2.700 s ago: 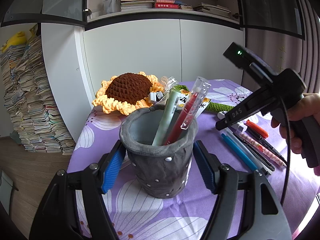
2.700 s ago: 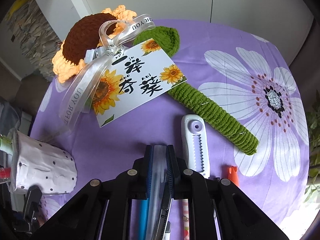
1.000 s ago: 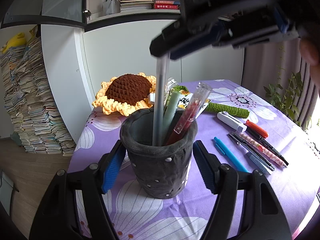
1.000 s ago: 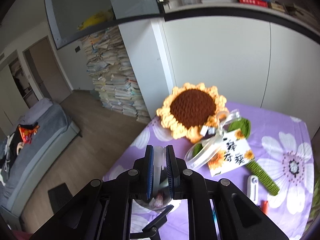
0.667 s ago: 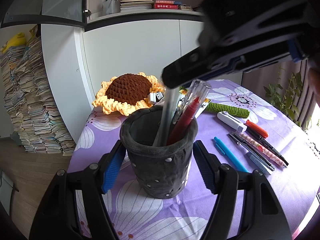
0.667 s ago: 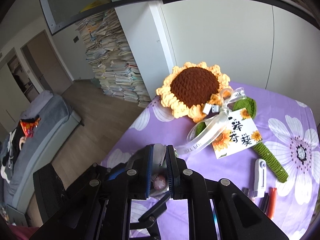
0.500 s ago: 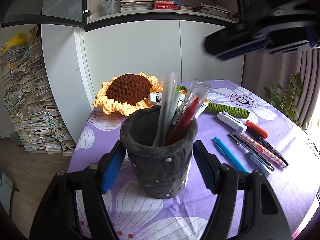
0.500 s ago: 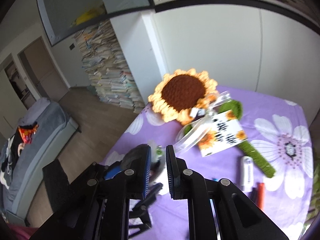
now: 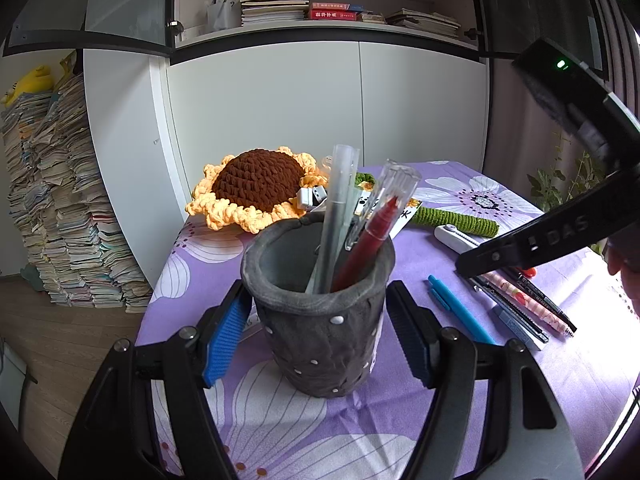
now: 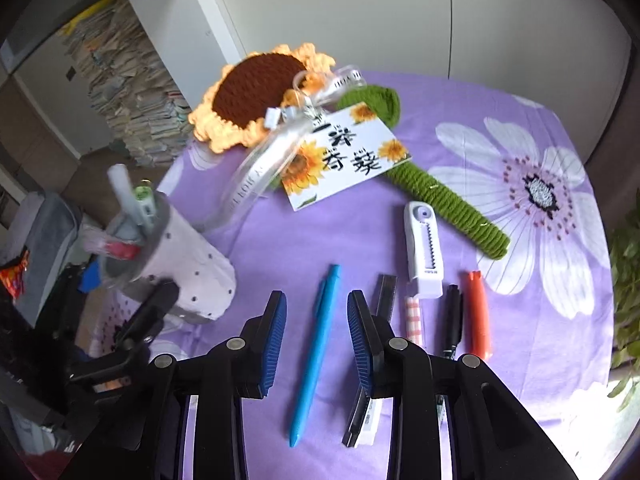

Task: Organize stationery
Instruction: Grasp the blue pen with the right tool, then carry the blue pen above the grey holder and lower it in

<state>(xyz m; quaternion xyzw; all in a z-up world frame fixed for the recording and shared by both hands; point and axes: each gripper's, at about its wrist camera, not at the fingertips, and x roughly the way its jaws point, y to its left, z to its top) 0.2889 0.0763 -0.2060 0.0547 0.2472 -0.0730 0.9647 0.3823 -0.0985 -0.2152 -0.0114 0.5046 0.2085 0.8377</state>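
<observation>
The right tongs (image 10: 317,338), jaws just opening and empty, are now hovering over the blue pen (image 10: 316,350) on the tabletop (image 10: 520,360); the left tongs (image 9: 318,338) are clamping the pen holder (image 9: 320,320), the grey pen (image 9: 334,216) now standing inside.

Hidden and blurred parts
The pen holder (image 10: 176,268) and its pens are motion-blurred in the right wrist view; the right gripper's (image 10: 316,336) fingers cover the near ends of the black pens (image 10: 452,324)
</observation>
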